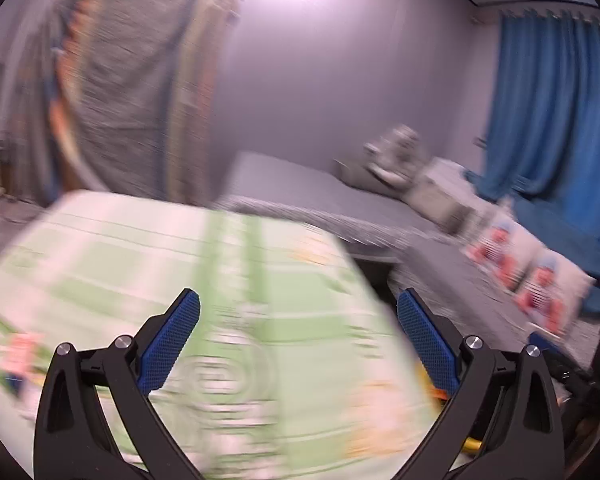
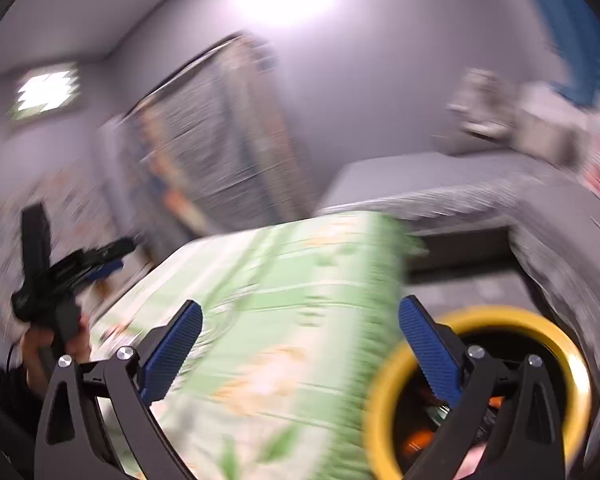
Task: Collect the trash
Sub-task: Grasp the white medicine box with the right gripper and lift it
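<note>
Everything is motion-blurred. My left gripper is open with nothing between its blue pads, above a table with a green floral cloth. My right gripper is also open and empty, over the same table's right edge. Just below and right of it stands a yellow-rimmed bin with a black liner; orange scraps lie inside. A strip of the bin's yellow rim shows low on the right in the left wrist view. The right wrist view shows a hand holding the left gripper at far left.
A grey bed lies beyond the table, with printed pillows and a pile of things along its right side. A blue curtain hangs at right and a grey patterned cloth at left. A dark gap separates table and bed.
</note>
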The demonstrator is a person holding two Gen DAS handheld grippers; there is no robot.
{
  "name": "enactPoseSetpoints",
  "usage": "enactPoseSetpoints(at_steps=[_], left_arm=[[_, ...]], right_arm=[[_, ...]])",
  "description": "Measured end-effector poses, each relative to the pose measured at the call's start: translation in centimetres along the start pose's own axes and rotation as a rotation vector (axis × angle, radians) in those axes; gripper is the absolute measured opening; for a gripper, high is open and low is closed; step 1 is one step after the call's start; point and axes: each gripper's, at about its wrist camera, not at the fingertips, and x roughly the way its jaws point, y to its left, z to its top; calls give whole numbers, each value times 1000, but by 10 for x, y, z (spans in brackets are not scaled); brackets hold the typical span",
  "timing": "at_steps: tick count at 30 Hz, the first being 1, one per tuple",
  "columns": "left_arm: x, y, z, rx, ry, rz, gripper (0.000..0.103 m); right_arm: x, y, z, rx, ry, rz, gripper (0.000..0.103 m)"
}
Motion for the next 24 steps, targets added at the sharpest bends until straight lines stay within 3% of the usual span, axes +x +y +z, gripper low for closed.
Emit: enactPoseSetpoints(at_steps=[4,8,11,16,19,24], left_arm=[[-42,77,-1,-36,-43,153,95],[-83,156,-5,-107,-89,298,95],[-102,203,-9,-164,-72,388,95],[-125,259,-23,-283,-66,440,95],[-134,276,-31,-325,-83,445,95],[-130,292,-43,-359,-63,433,95]], right_arm=[[62,91,11,-263,175,257,95],[115,186,2,-554,285,400,95],[152,247,-12,-717,379,498,95],[212,315,-39,-923,535,595,93],[239,330,-51,-950,624,619,86],[280,340,-65,-945,711,612,86]])
